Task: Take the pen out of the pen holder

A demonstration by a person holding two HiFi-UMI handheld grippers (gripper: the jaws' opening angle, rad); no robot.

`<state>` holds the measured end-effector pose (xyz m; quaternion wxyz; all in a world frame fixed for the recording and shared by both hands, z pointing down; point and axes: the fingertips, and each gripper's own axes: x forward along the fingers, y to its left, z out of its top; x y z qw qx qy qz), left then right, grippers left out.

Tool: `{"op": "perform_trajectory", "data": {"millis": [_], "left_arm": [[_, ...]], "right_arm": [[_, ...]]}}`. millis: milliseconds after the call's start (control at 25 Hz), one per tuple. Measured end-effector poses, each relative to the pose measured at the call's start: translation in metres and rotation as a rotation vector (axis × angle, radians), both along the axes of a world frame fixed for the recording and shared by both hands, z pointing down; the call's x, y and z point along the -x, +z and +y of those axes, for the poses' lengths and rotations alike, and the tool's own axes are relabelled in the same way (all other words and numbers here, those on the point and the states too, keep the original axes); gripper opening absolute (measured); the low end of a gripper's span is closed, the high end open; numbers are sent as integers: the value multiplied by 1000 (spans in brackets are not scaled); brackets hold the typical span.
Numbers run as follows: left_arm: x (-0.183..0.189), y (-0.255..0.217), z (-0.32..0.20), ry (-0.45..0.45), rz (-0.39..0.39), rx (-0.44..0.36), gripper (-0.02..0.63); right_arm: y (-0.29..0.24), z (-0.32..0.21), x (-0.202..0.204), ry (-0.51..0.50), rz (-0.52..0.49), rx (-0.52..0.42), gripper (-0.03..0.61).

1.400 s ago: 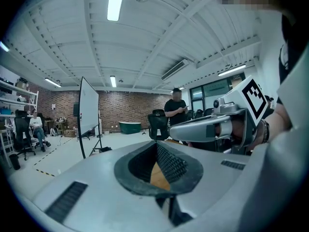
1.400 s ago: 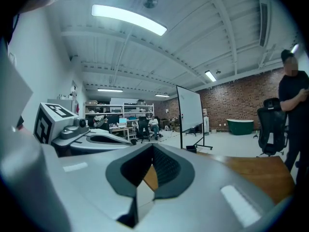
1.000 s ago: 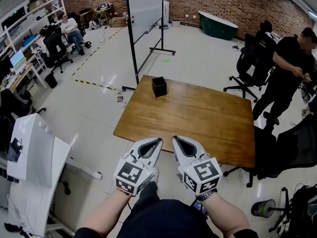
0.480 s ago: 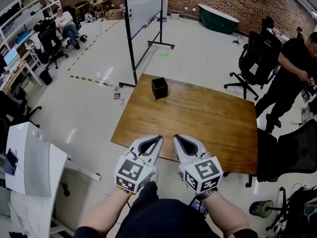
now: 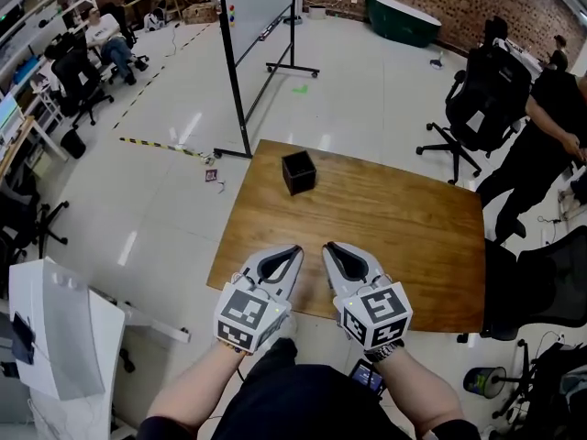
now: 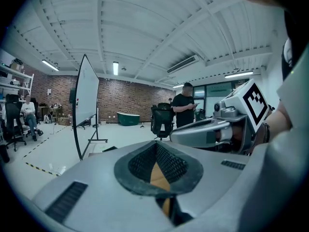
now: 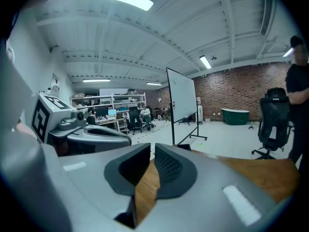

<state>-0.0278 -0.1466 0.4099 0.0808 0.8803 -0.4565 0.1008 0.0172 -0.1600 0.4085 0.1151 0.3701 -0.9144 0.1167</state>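
1. Counter (image 5: 394, 223): wooden, bare apart from the pen holder, with its near edge just below both claws. Worth closing in on first, since the holder stands well apart from the claws, towards the far left corner.
2. Left claw (image 5: 294, 250) and right claw (image 5: 329, 247): side by side above the near edge, each clenched on nothing, with only a sliver of wood visible through the slit in either gripper view. Should be released before arrival. Probably best used with one bracing the holder and the other coming down from above.
3. Pen holder (image 5: 298, 172): black, square, open-topped and upright. Looks light, so liable to tip or slide under a sideways pull. Better to draw the pen straight up.
4. Pen: cannot be made out. Presumably inside the holder, whose mouth reads only as darkness from the head view. Too far off and too small in the gripper views to confirm.
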Motion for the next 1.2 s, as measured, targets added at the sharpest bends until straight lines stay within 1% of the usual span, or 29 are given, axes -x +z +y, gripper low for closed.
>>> {"op": "perform_trajectory", "data": {"millis": [360, 600, 800, 1200], "left_arm": [[28, 8, -72, 27, 8, 17, 5], [45, 27, -111, 44, 14, 50, 5], [50, 41, -140, 58, 19, 78, 5], [55, 73, -178, 71, 31, 130, 5]], "right_arm": [[14, -70, 27, 30, 37, 24, 37], [35, -111, 41, 58, 70, 50, 46], [53, -141, 44, 82, 90, 82, 58], [95, -189, 48, 112, 116, 135, 74]]}}
